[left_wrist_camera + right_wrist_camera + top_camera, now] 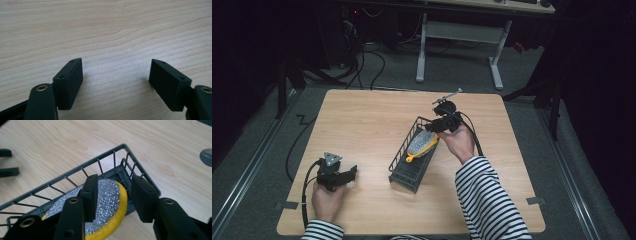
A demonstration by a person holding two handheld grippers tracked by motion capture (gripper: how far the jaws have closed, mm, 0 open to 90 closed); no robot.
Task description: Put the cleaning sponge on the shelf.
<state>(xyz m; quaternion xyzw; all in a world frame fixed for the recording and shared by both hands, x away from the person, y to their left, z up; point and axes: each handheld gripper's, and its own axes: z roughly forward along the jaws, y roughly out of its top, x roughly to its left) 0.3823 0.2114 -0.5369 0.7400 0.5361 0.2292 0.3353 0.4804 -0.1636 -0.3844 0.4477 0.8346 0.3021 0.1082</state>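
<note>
The fingers [90,195] of the right gripper [113,197] stand apart, with the rounded end of a scouring sponge [110,202] lying between and below them; one finger overlaps the sponge's glittering silver mesh face, the other stands just beyond its yellow foam edge. Whether either finger actually touches the sponge cannot be settled from this angle. The sponge sits inside a dark grey wire basket [105,160], its rounded end close to the basket's end wall, which rises just ahead of the fingertips. In the high view the right gripper [438,125] is held over the far end of the basket [404,170], and the sponge [421,144] lies lengthwise in the basket's far half, silver face up with yellow showing along its rim. The right hand [458,142], in a black-and-white striped sleeve [487,200], grips the tool from the near side. The fingers [71,80] of the left gripper [116,85] are spread wide with nothing between them, only bare wooden table [105,30] under and ahead of them. In the high view the left gripper [352,172] rests low at the table's near left, its fingertips pointing toward the basket but well apart from it, held by the left hand [328,200]. A black cable [304,190] trails from it.
</note>
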